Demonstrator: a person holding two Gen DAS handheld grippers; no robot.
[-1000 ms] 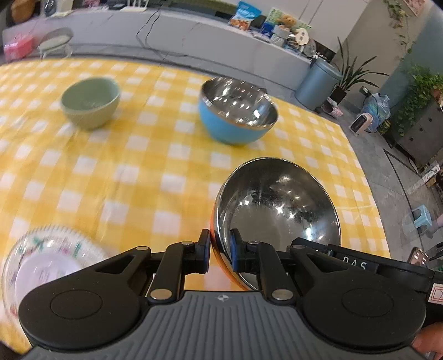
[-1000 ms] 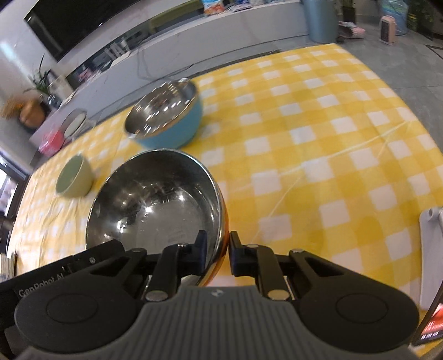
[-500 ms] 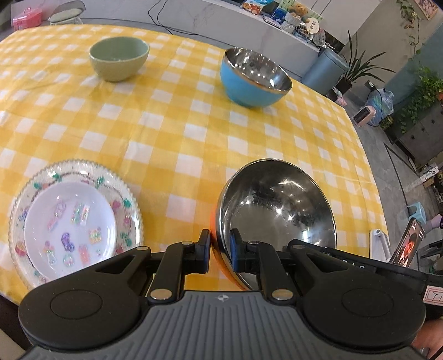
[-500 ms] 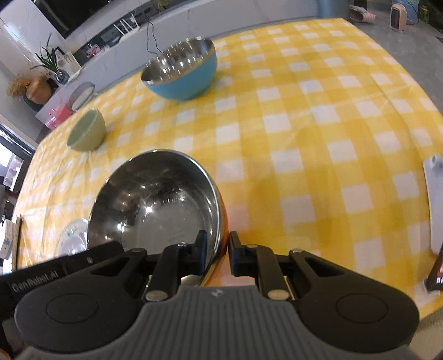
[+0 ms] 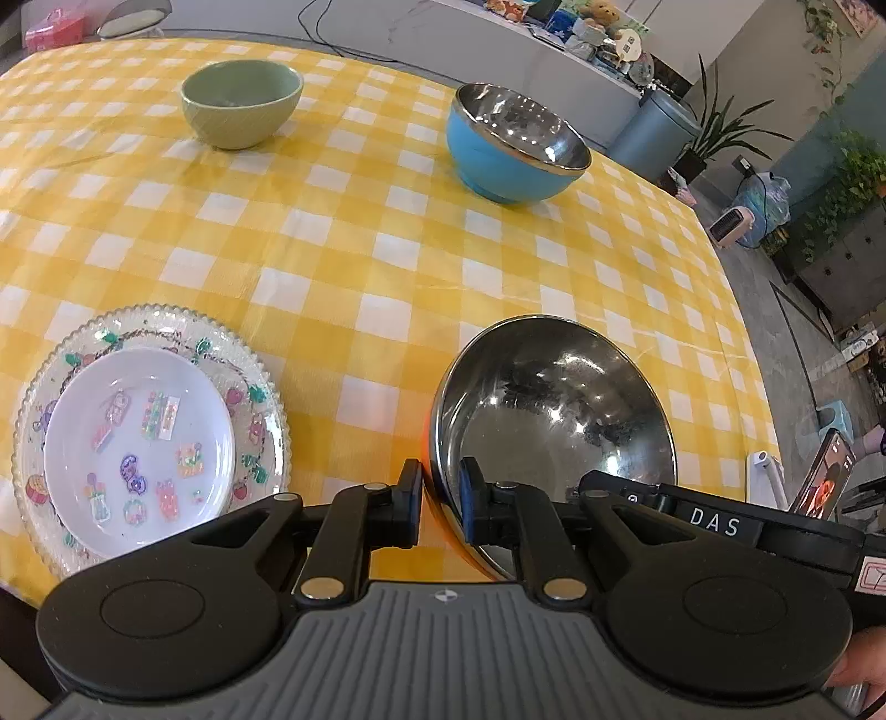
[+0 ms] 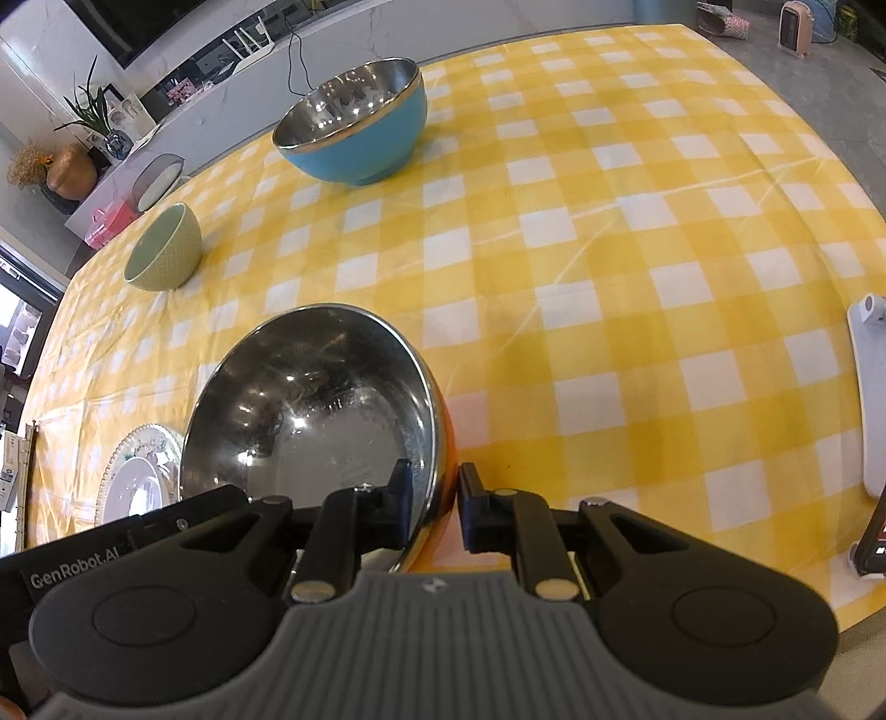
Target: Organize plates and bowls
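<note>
An orange bowl with a steel inside [image 5: 554,421] is held between both grippers over the yellow checked table. My left gripper [image 5: 441,501] is shut on its left rim. My right gripper [image 6: 432,501] is shut on its right rim; the bowl also shows in the right wrist view [image 6: 315,410]. A blue steel-lined bowl [image 5: 515,147] [image 6: 354,127] stands at the far side. A green bowl [image 5: 242,102] [image 6: 163,246] stands far left. A white plate [image 5: 138,437] lies on a patterned glass plate [image 5: 260,387] at the near left.
The table's right edge [image 5: 736,310] drops to the floor. A white phone stand [image 6: 869,387] and a phone [image 5: 825,482] sit at the near right corner. A counter [image 5: 387,22] runs behind the table.
Both grippers and the orange bowl have drawn back toward the near edge of the table. The far bowls look further away and the stacked plates have come fully into the left view.
</note>
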